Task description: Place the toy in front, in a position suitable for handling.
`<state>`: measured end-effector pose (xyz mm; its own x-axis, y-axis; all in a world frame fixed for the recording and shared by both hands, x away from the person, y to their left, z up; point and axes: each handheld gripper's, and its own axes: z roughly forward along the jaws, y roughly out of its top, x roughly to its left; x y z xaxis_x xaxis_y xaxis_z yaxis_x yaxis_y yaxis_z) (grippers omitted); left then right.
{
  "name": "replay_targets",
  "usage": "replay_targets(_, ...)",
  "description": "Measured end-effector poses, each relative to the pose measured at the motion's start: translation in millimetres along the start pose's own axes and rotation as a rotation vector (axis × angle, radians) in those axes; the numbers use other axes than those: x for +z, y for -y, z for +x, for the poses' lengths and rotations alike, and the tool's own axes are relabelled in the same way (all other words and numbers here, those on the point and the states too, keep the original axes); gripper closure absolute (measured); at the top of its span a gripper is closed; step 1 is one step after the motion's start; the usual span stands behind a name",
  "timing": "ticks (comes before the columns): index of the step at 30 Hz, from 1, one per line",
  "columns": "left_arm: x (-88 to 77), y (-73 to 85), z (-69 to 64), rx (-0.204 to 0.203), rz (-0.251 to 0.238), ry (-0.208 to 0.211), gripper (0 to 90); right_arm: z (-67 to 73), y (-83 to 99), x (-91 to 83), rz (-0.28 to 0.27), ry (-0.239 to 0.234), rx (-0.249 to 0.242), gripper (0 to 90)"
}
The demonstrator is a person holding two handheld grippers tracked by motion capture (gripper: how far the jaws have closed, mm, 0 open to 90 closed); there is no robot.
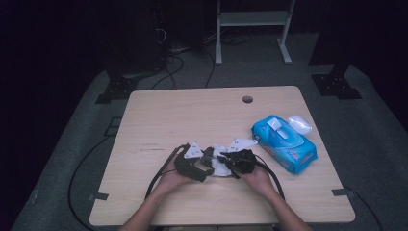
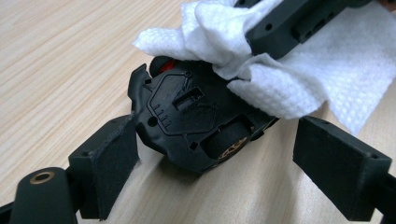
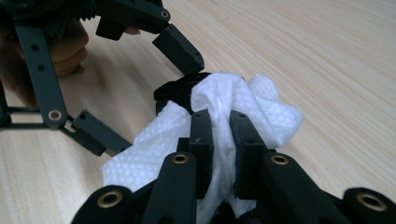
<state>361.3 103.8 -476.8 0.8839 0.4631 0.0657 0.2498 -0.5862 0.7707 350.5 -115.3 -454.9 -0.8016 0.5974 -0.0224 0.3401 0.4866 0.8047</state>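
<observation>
Right gripper (image 3: 219, 135): jaws clamped on a white wipe (image 3: 243, 102), bunched between the pads. Beyond its tips, left gripper (image 2: 215, 154): jaws spread wide, not pressing; black toy car (image 2: 191, 116) lies flipped between them, wipe draped over its far end. Farther off, blue wipes pack (image 1: 284, 143).

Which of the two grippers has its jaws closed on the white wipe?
The right gripper: its jaws pinch the white wipe between them. The left gripper stands open, with the black toy car between its jaws, untouched.
</observation>
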Motion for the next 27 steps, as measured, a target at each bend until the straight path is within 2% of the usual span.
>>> replay_targets(4, -2.6, 0.5, -0.3, -0.01, -0.005, 0.011, 15.1, -2.9, -3.6, -7.6, 0.014, 0.016, 0.031, 80.1)
replay_targets(7, -5.4, 1.3, -1.2, 0.012, 0.005, 0.018, 15.2, -5.5, -8.9, -20.1, 0.023, 0.049, 0.08, 80.0)
replay_targets(13, -6.2, 0.4, 0.0, -0.013, -0.004, 0.01, 15.0, -3.0, -5.8, -11.7, 0.078, 0.06, 0.074, 79.8)
replay_targets(16, -6.1, 0.3, -0.4, -0.011, 0.0, 0.016, 15.0, -6.0, -5.5, -7.9, 0.074, 0.058, 0.053, 79.8)
replay_targets(19, -6.1, -0.4, -2.7, -0.015, -0.004, 0.026, 15.0, -14.2, -4.9, -7.1, 0.08, 0.063, 0.079, 79.7)
replay_targets(21, -7.5, -0.6, -5.1, -0.016, -0.015, 0.032, 15.1, -18.5, -4.0, -6.6, 0.075, 0.051, 0.099, 79.6)
replay_targets(22, -8.6, -0.2, -5.8, -0.002, -0.014, 0.033, 16.1, -20.3, -4.0, -6.2, 0.075, 0.053, 0.094, 79.4)
replay_targets(25, -9.9, 1.4, -6.8, 0.0, -0.003, 0.04, 16.9, -21.9, -5.4, -5.2, 0.082, 0.066, 0.098, 79.0)
replay_targets(27, -10.2, 1.1, -5.4, -0.003, -0.006, 0.028, 16.8, -21.7, -5.5, -4.5, 0.08, 0.069, 0.081, 79.0)
